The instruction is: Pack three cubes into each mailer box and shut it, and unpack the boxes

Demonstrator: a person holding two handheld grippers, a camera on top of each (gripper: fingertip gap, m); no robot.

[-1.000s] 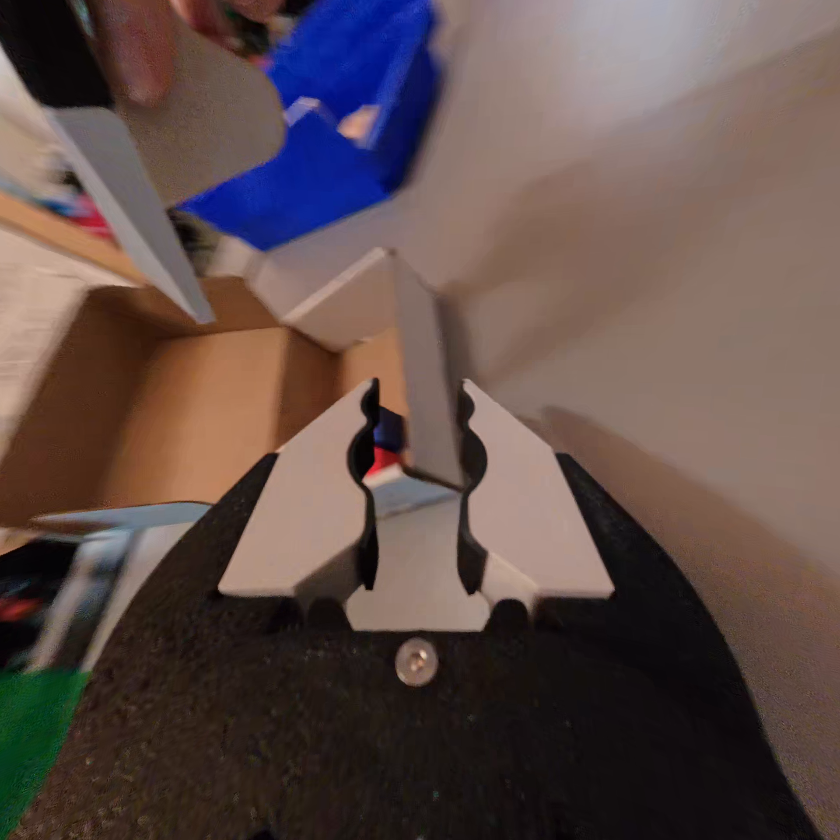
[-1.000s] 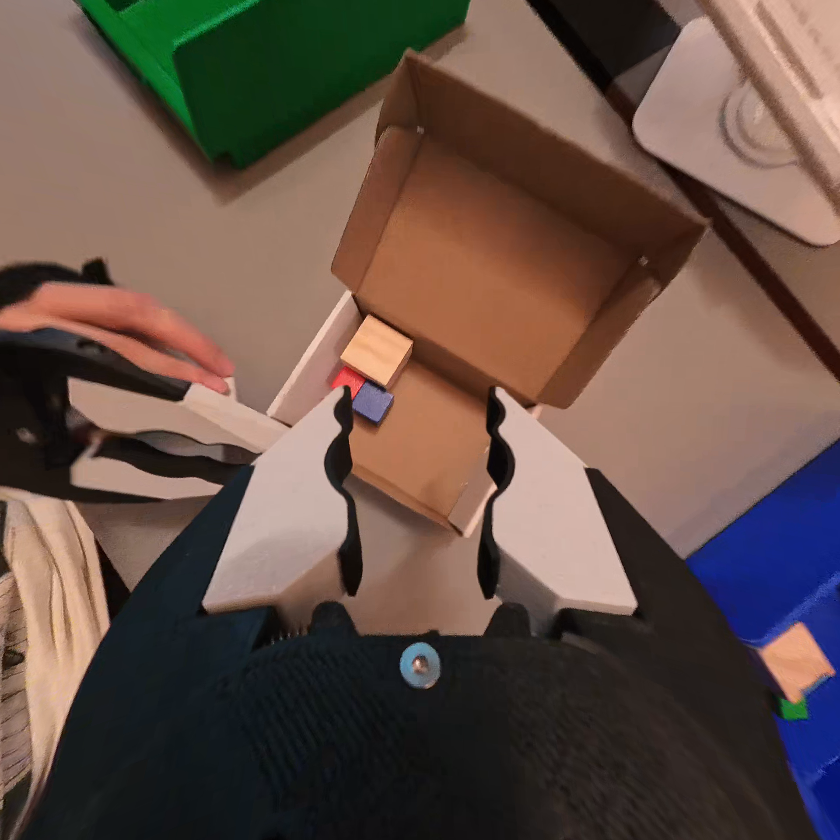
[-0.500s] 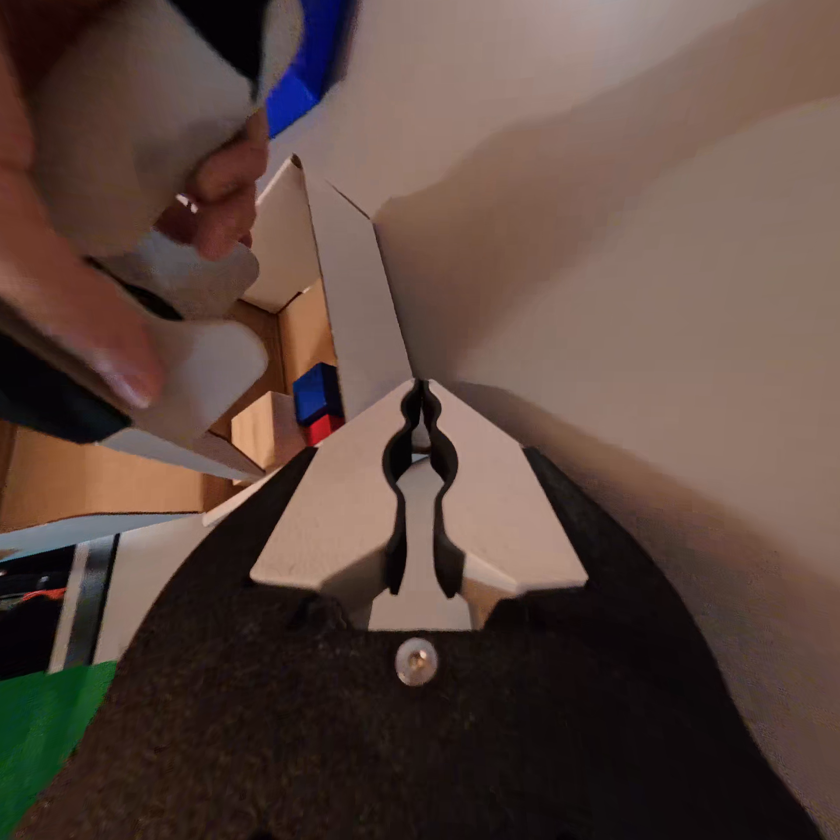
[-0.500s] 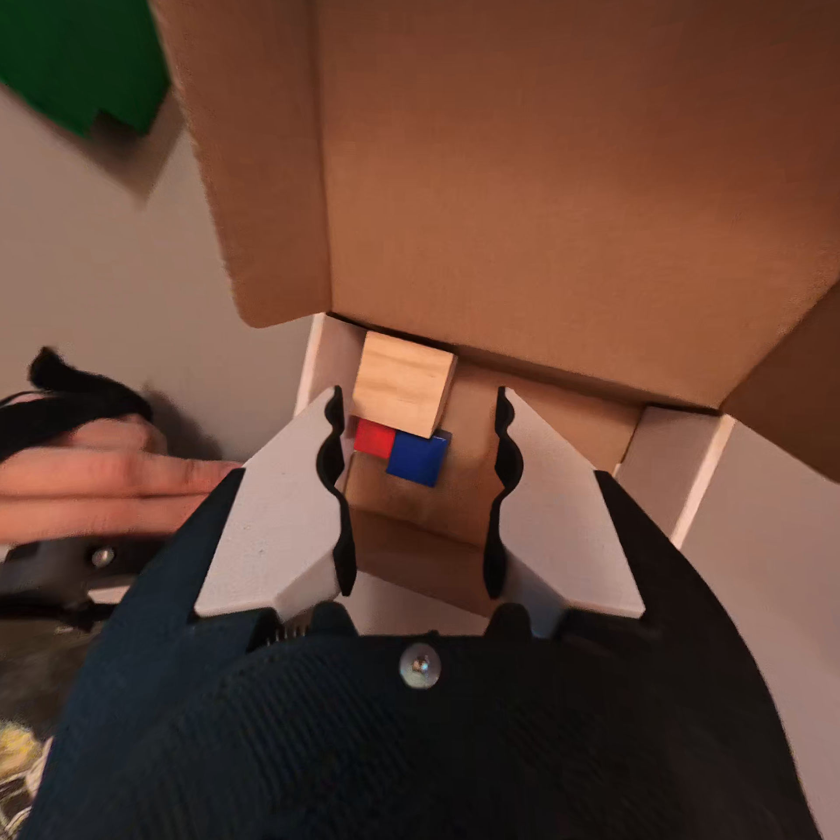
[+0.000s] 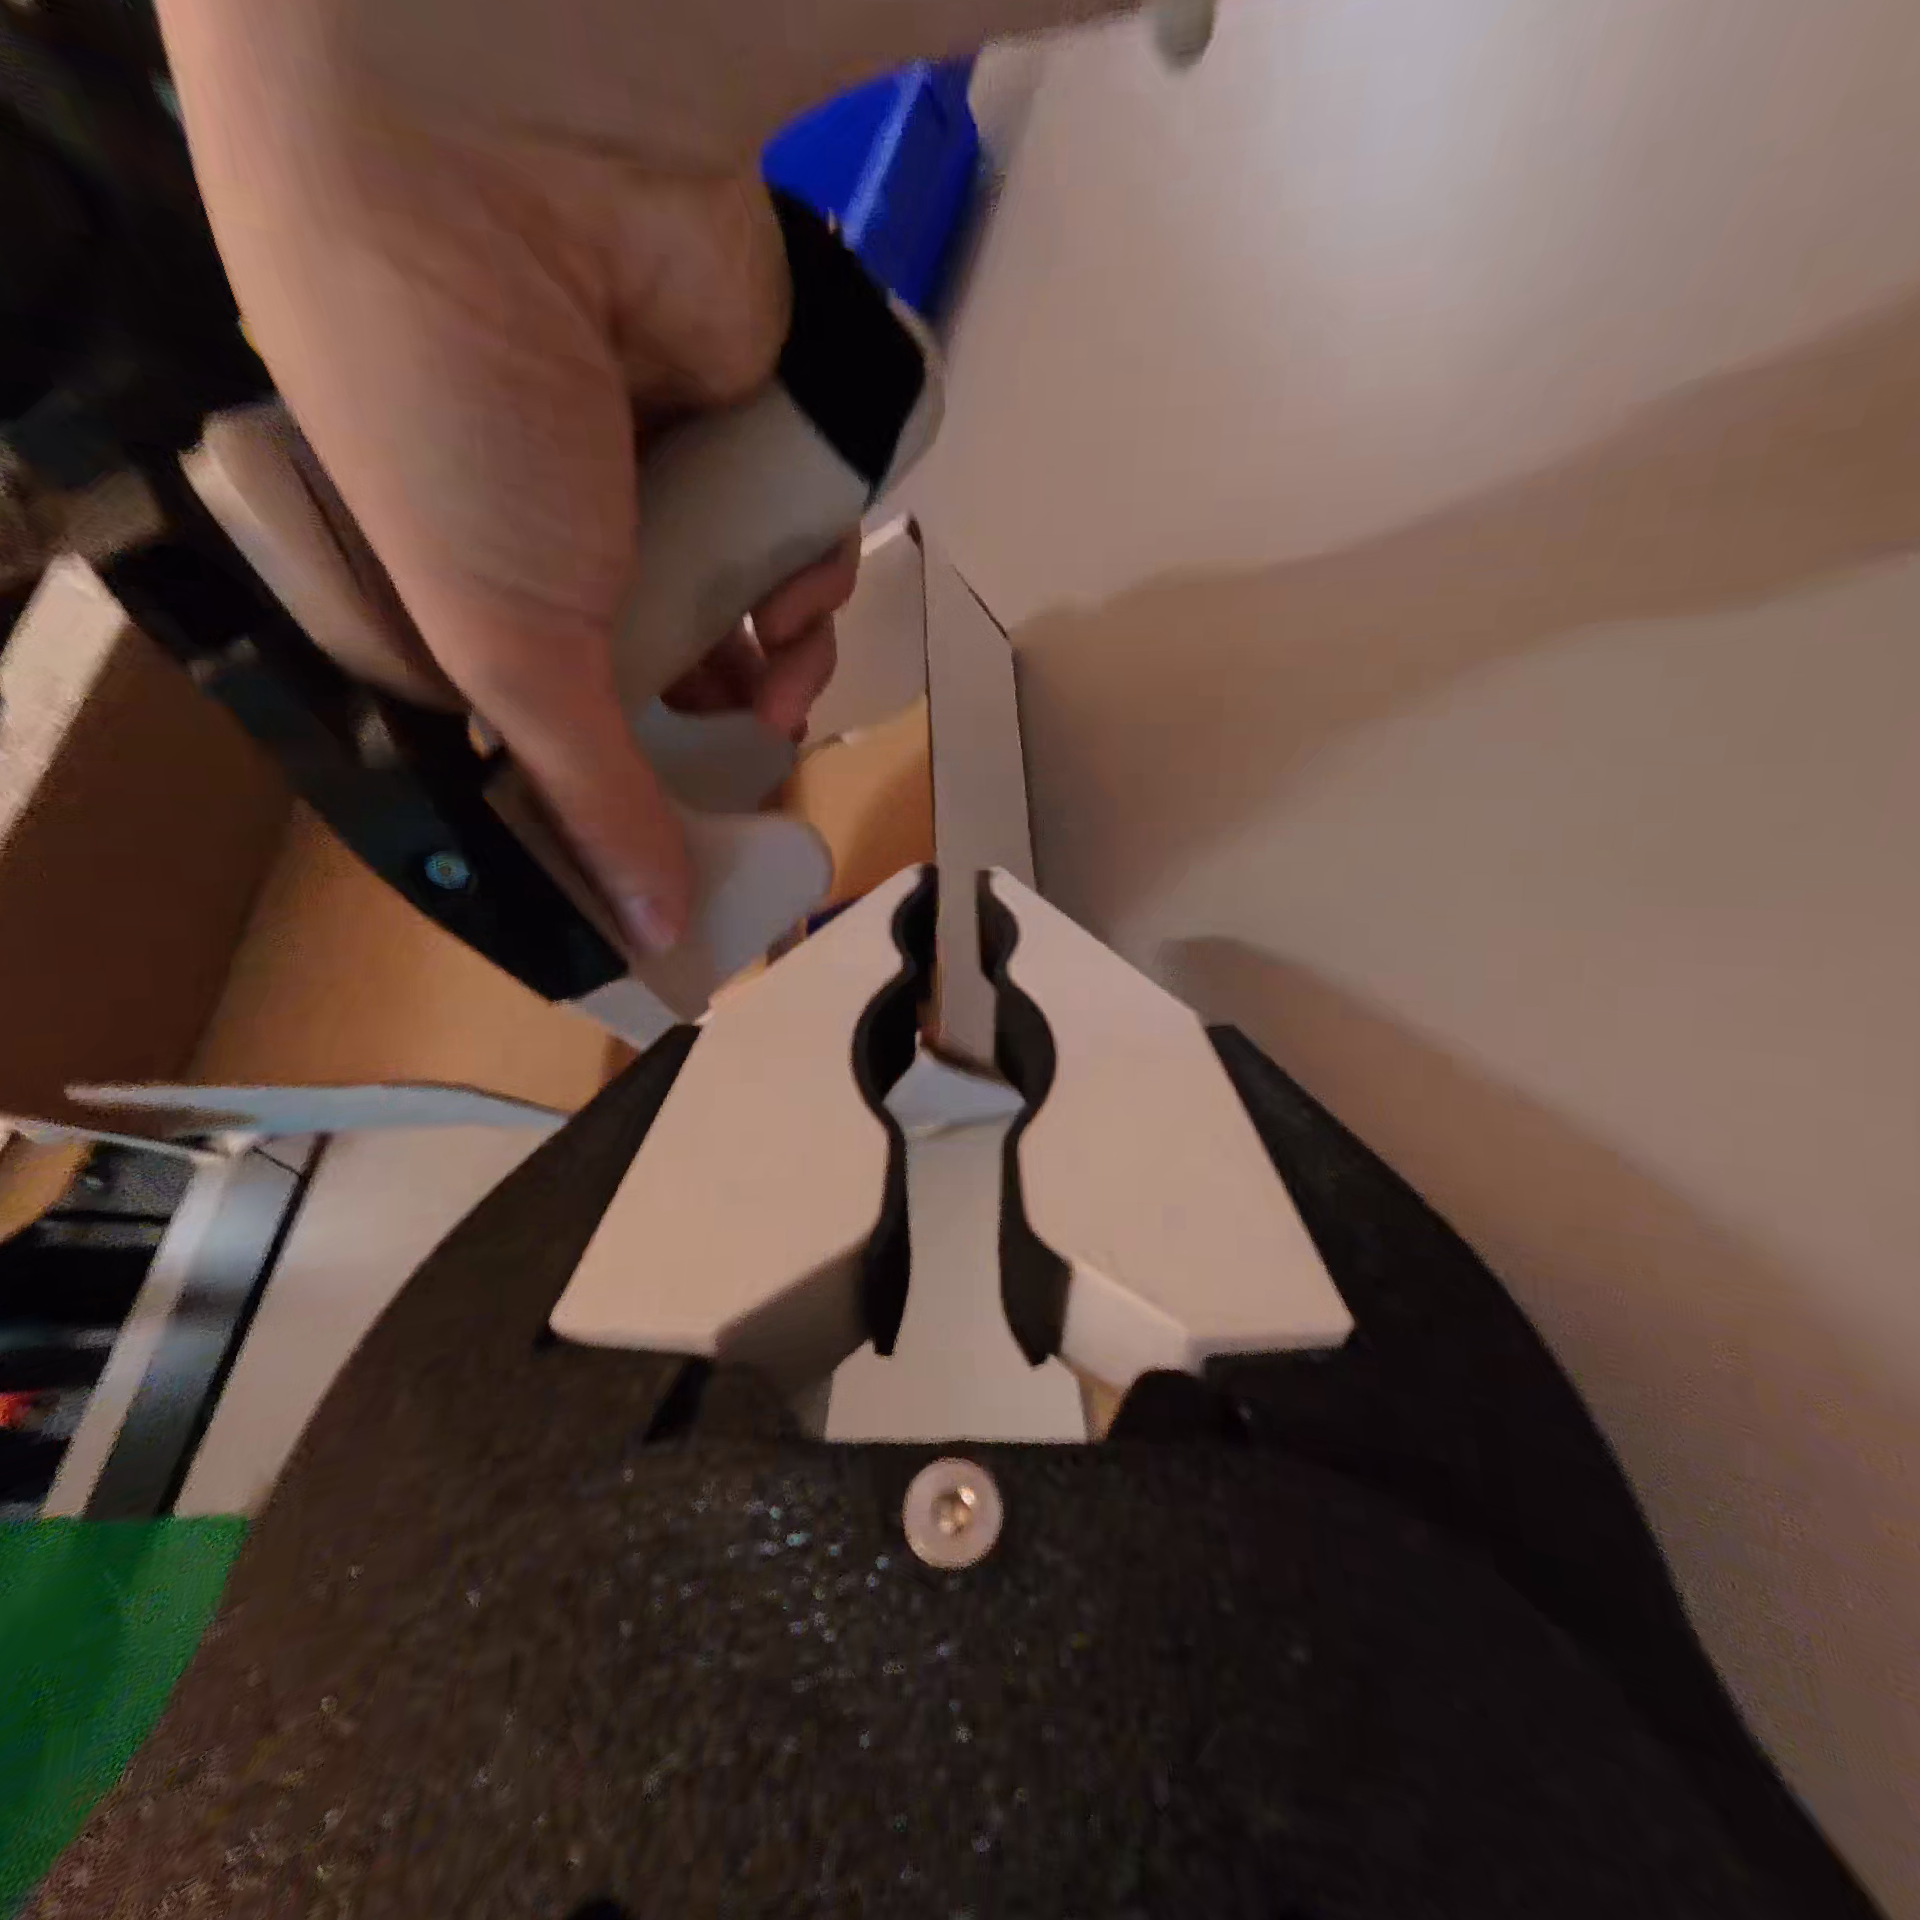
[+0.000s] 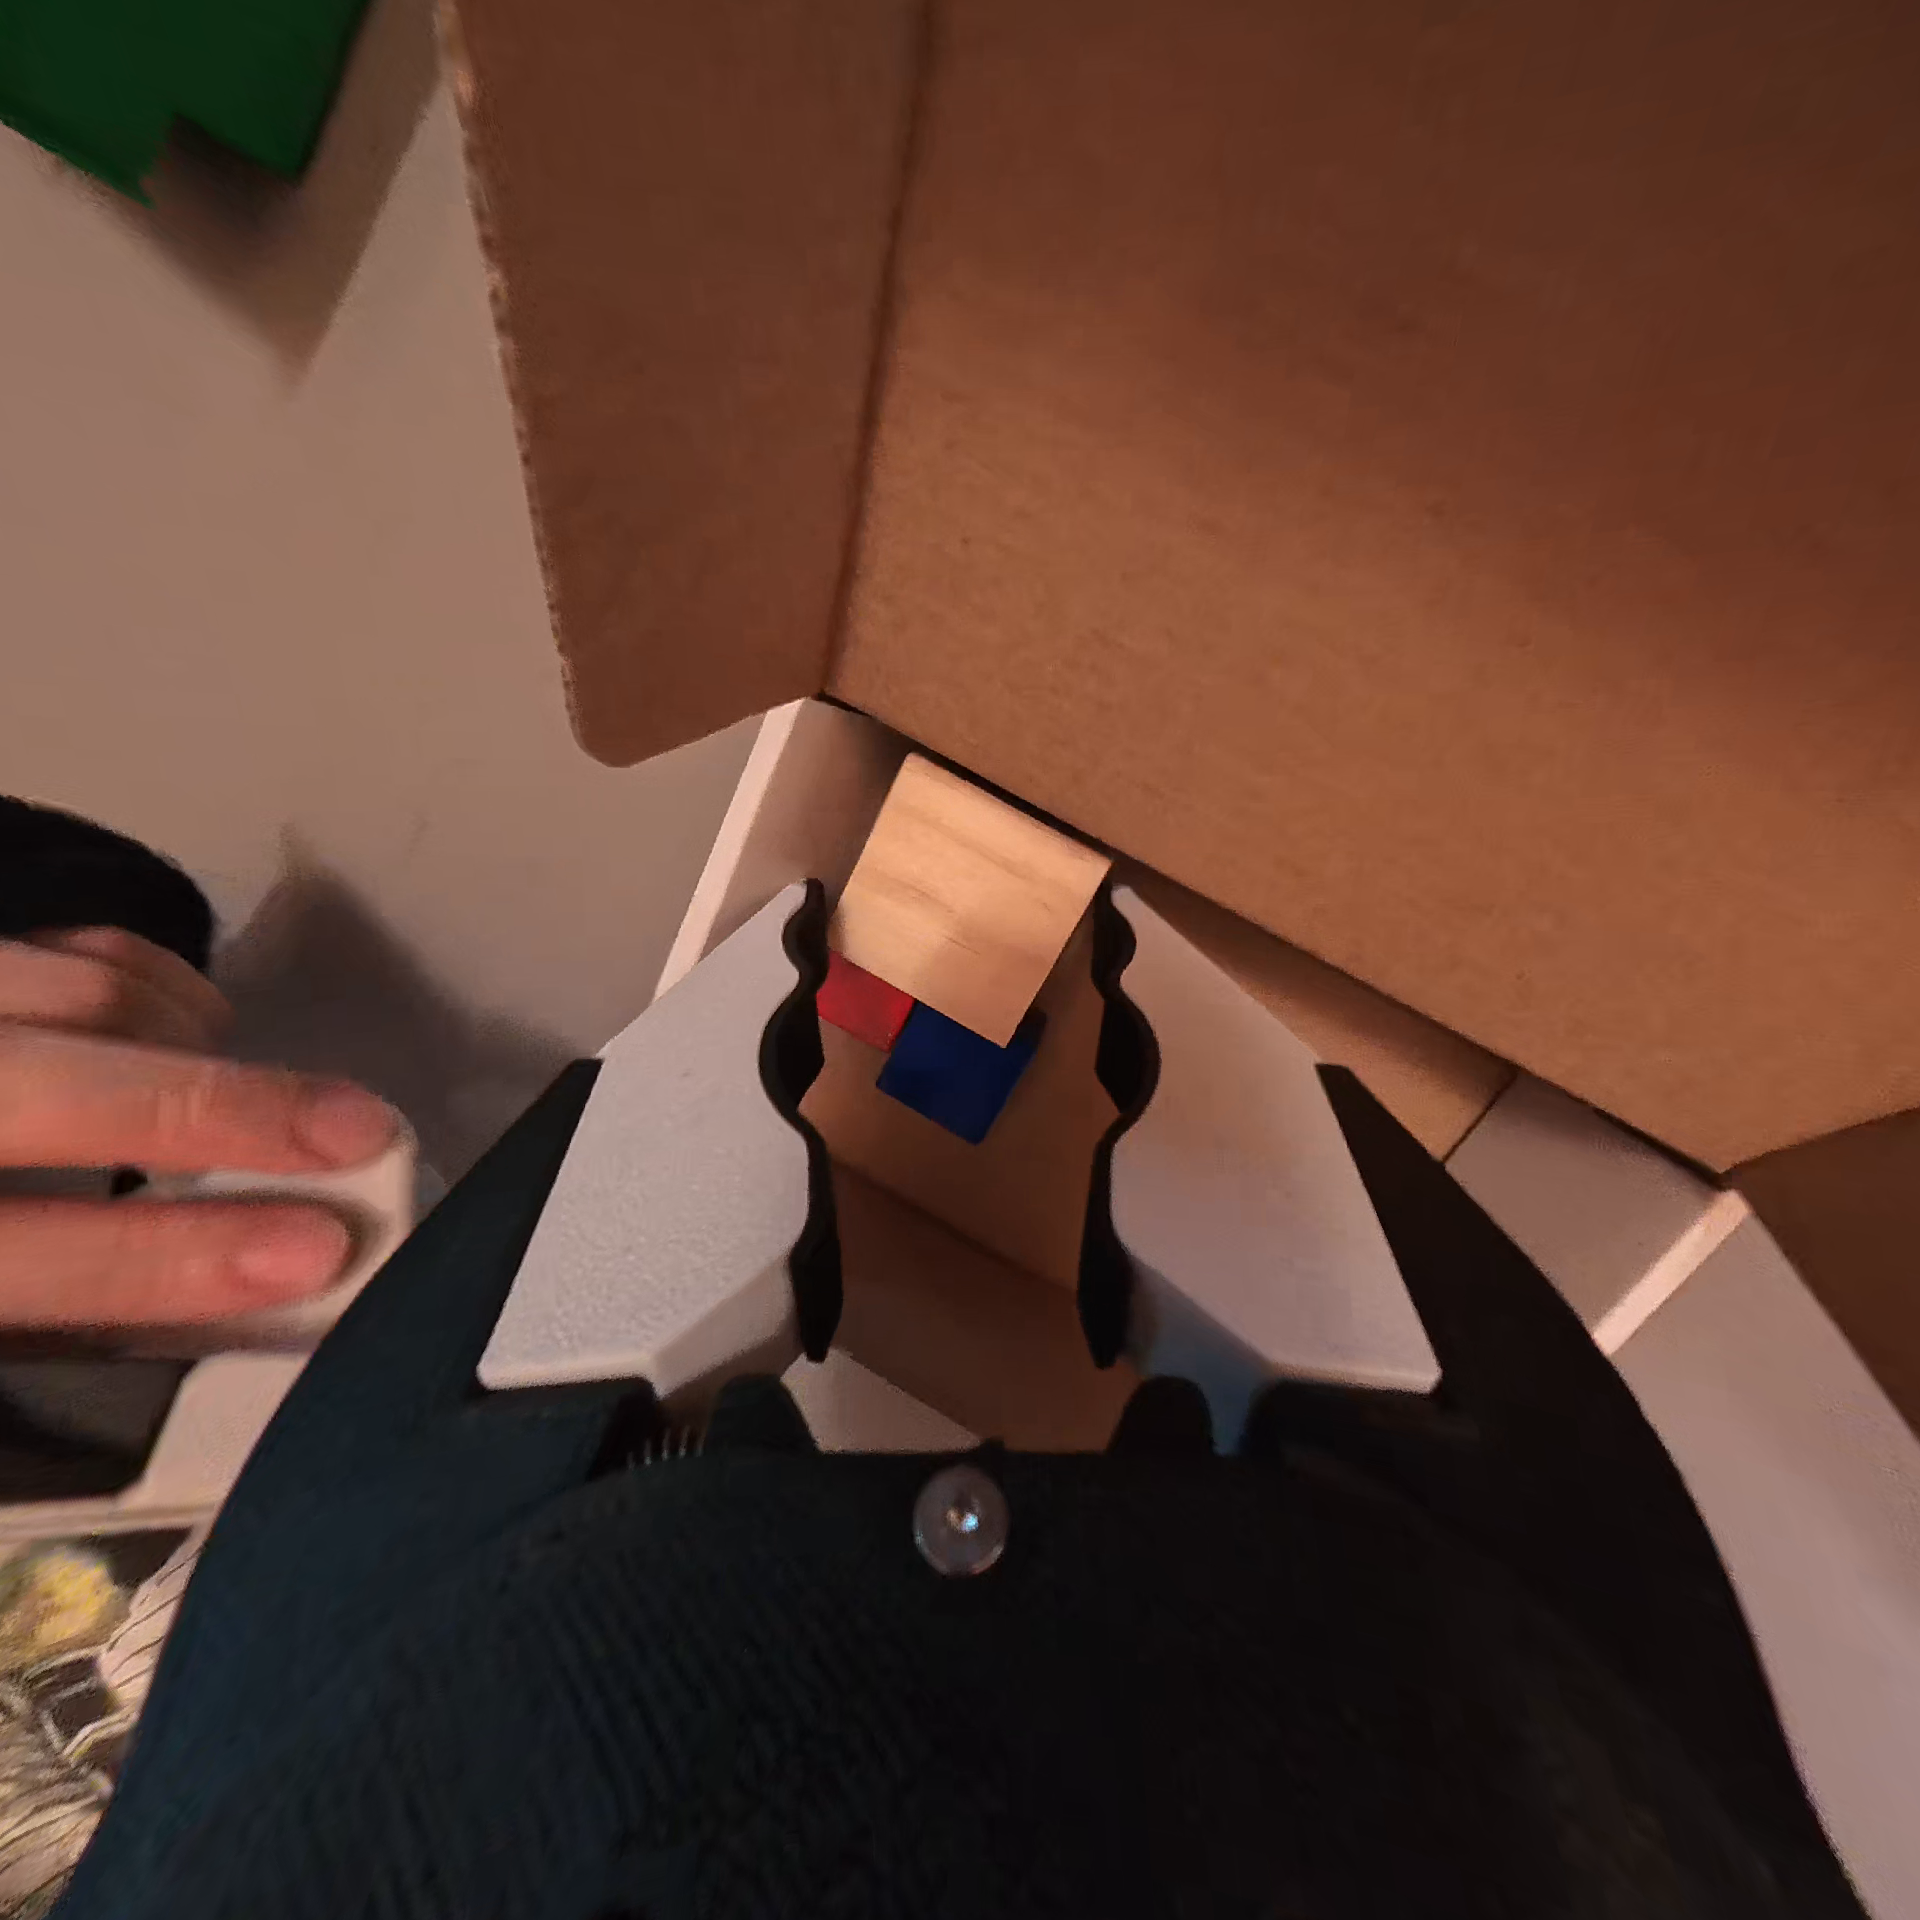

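A mailer box, brown inside and white outside, stands open with its lid [image 6: 1351, 416] raised. A wooden cube [image 6: 966, 894], a red cube [image 6: 860, 1000] and a blue cube [image 6: 951, 1075] lie together in the box's corner, the wooden one partly over the other two. My right gripper [image 6: 956, 912] is open inside the box, its fingertips on either side of the wooden cube. My left gripper [image 5: 958, 888] is shut on the box's white side wall [image 5: 971, 748]. In the left wrist view, the hand holding the right gripper [image 5: 468, 468] hides the cubes.
A green bin [image 6: 156, 83] stands on the pale table [image 6: 260, 520] beyond the box, and also shows in the left wrist view [image 5: 94, 1662]. A blue bin [image 5: 883, 177] sits behind the hand. The hand on the left gripper [image 6: 156, 1195] is beside the box.
My right gripper has dropped into the box and closed in on the cubes, its jaws a little narrower. My left gripper has closed on the box's side wall and holds it.
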